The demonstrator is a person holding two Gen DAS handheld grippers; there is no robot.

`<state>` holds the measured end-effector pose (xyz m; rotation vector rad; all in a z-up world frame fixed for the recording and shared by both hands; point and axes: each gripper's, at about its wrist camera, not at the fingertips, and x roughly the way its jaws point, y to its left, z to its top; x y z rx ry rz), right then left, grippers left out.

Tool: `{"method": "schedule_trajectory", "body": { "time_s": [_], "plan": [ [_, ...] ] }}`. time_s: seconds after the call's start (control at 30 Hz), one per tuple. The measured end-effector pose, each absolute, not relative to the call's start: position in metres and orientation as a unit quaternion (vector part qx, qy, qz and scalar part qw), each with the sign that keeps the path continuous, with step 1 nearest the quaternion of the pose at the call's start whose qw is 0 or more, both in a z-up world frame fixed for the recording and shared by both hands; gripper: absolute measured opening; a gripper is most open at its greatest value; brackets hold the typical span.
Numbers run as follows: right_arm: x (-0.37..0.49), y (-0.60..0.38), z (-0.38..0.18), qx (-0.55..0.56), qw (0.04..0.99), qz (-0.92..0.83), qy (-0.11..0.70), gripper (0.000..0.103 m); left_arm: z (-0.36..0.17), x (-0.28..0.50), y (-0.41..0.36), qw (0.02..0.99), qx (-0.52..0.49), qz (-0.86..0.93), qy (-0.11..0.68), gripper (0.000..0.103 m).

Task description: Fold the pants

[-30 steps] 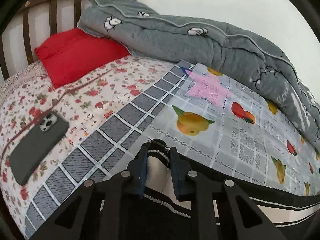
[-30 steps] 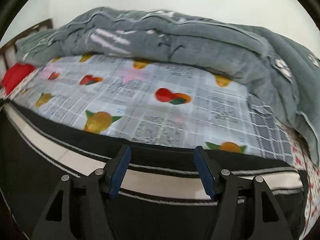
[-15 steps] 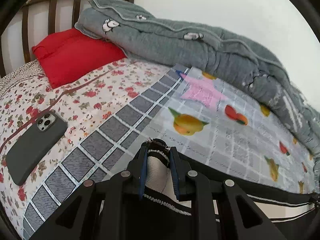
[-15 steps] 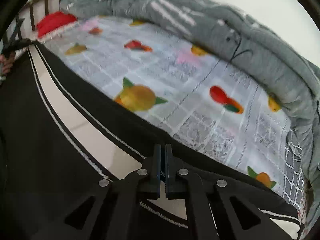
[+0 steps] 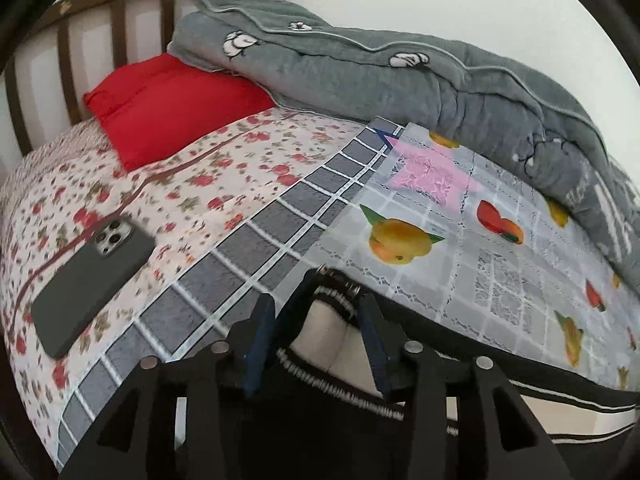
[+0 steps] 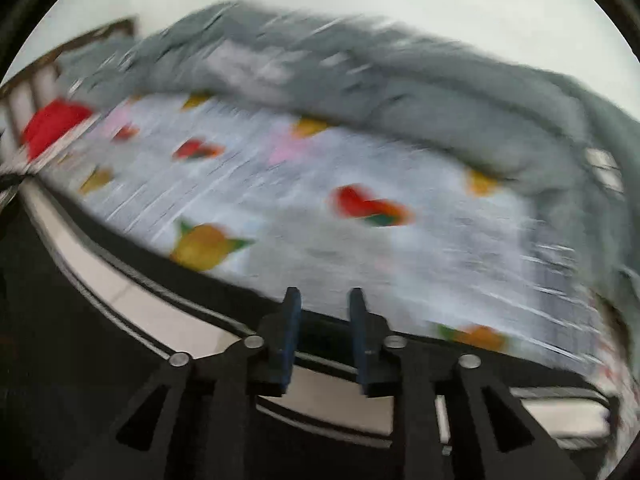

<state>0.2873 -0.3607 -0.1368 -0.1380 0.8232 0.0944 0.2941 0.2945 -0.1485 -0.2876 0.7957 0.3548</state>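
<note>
Black pants [image 5: 304, 420] with a cream side stripe lie along the near edge of the bed, on the fruit-print cloth [image 5: 480, 264]. My left gripper [image 5: 318, 320] is open, its blue pads on either side of the bunched waistband end [image 5: 334, 288], which lies loose between them. In the right wrist view, which is motion-blurred, my right gripper [image 6: 323, 320] is open over the pants [image 6: 80, 360], its pads apart above the stripe [image 6: 332, 396].
A dark phone [image 5: 90, 280] lies on the floral sheet at the left. A red pillow [image 5: 176, 100] rests by the wooden headboard [image 5: 64, 40]. A rolled grey blanket [image 5: 420, 80] runs along the wall side, and shows too in the right wrist view [image 6: 400, 92].
My left gripper has opened and let go of the waistband end. My right gripper, shut on the pants half a second ago, has opened and swung, blurring its view.
</note>
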Motion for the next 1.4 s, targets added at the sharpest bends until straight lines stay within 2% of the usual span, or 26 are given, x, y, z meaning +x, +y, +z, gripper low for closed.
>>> {"method": "schedule_trajectory", "body": {
  "time_s": [0.03, 0.13, 0.2, 0.27, 0.43, 0.57, 0.77, 1.1, 1.23, 1.4],
  "plan": [
    [0.279, -0.376, -0.134, -0.062, 0.916, 0.019, 0.396, 0.041, -0.147, 0.29, 0.294, 0.896, -0.14, 0.172, 0.384, 0.042],
    [0.279, -0.425, -0.15, -0.021, 0.906, -0.041, 0.422, 0.041, -0.144, 0.28, 0.289, 0.898, -0.142, 0.171, 0.379, 0.051],
    [0.291, -0.447, -0.181, -0.004, 0.887, -0.059, 0.459, 0.041, -0.141, 0.274, 0.283, 0.9, -0.145, 0.168, 0.375, 0.052],
    [0.296, -0.455, -0.187, 0.02, 0.888, -0.052, 0.457, 0.041, -0.139, 0.269, 0.276, 0.9, -0.146, 0.165, 0.376, 0.052],
    [0.285, -0.444, -0.158, 0.034, 0.898, -0.068, 0.433, 0.041, -0.13, 0.243, 0.259, 0.903, -0.141, 0.158, 0.374, 0.055],
    [0.259, -0.421, -0.137, 0.037, 0.91, -0.062, 0.409, 0.051, -0.13, 0.213, 0.251, 0.902, -0.147, 0.149, 0.377, 0.055],
    [0.21, -0.398, -0.111, 0.048, 0.922, -0.051, 0.381, 0.051, -0.134, 0.168, 0.243, 0.898, -0.171, 0.131, 0.384, 0.06],
    [0.137, -0.39, -0.075, 0.068, 0.927, -0.029, 0.367, 0.052, -0.13, 0.107, 0.236, 0.899, -0.192, 0.118, 0.375, 0.061],
    [0.118, -0.393, -0.07, 0.083, 0.929, -0.027, 0.359, 0.056, -0.131, 0.096, 0.239, 0.897, -0.205, 0.112, 0.375, 0.061],
    [0.098, -0.397, -0.077, 0.084, 0.926, -0.035, 0.366, 0.056, -0.146, 0.09, 0.248, 0.892, -0.238, 0.092, 0.373, 0.061]
  ]
}}
